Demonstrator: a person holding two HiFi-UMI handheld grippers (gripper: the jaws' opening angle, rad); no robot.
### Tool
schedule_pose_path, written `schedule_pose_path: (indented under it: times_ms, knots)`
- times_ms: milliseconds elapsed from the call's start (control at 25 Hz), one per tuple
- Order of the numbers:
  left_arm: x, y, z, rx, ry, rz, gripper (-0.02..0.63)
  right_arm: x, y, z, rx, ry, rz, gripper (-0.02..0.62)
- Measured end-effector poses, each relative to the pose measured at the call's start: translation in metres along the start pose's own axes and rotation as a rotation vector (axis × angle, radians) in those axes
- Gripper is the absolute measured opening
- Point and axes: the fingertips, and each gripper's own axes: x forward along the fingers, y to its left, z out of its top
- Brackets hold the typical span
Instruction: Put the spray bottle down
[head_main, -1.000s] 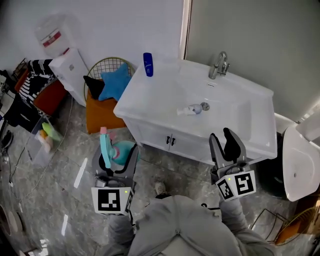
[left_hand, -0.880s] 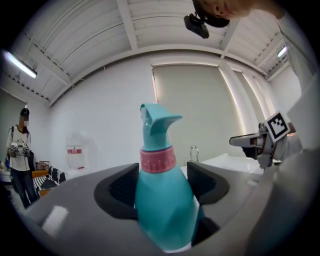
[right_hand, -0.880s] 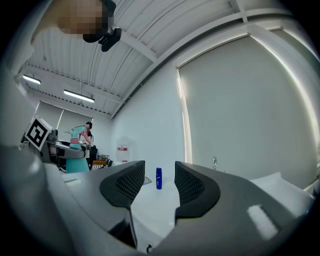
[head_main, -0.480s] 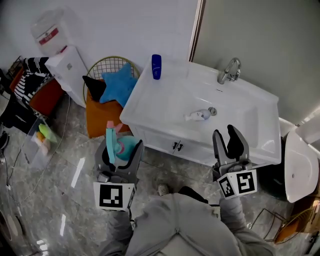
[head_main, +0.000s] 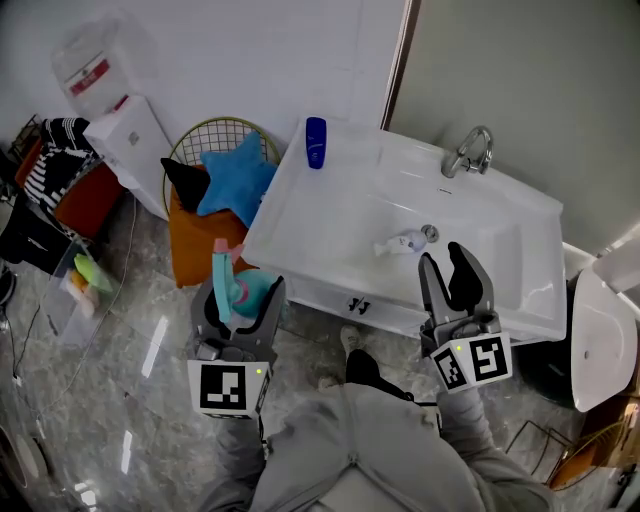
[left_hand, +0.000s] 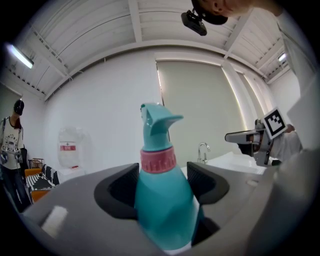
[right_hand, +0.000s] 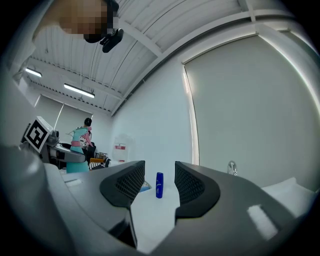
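1. Your left gripper (head_main: 240, 300) is clamped on the bottle (left_hand: 162, 200), which is upright over the floor, short of the counter (head_main: 320, 235).
2. Your right gripper (head_main: 455, 278) is spread and holds nothing.
3. Carry the bottle level over bare counter, seat its base flat, then release.

This is a washroom corner set up inside a larger hall. A white sink cabinet (head_main: 300, 215) with a chrome tap (head_main: 470, 152) stands on glossy marbled floor tiles (head_main: 100, 400). What looks like a white toilet (head_main: 600, 330) is right of the cabinet. A cushioned wire chair (head_main: 190, 250) and a water dispenser (head_main: 125, 135) are left of it. Bare ceiling beams (left_hand: 135, 20) run overhead.
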Motion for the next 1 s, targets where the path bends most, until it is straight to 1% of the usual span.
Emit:
schedule_pose_path:
  times_ms: [120, 240, 360, 560, 760, 880, 1000]
  knots:
    - [0.018, 0.004, -0.003, 0.0, 0.011, 0.001, 0.353, 0.016, -0.006, -0.003, 0.003, 0.002, 0.01, 0.186]
    - [0.04, 0.005, -0.008, 0.016, 0.026, -0.004, 0.351, 0.032, -0.015, -0.008, 0.005, 0.006, 0.016, 0.186]
    - [0.063, 0.004, -0.014, 0.019, 0.024, -0.011, 0.351, 0.046, -0.025, -0.013, 0.005, 0.014, 0.019, 0.185]
    - [0.103, 0.004, -0.032, -0.005, 0.045, -0.015, 0.351, 0.069, -0.044, -0.021, 0.001, 0.032, 0.018, 0.186]
    - [0.144, -0.003, -0.036, -0.011, 0.063, -0.049, 0.351, 0.088, -0.058, -0.031, 0.0, 0.055, 0.02, 0.186]
    - [0.164, -0.005, -0.042, -0.002, 0.053, -0.056, 0.351, 0.099, -0.067, -0.038, -0.001, 0.064, 0.02, 0.186]
    - [0.18, -0.005, -0.049, -0.009, 0.063, -0.062, 0.351, 0.109, -0.072, -0.044, 0.001, 0.076, 0.024, 0.186]
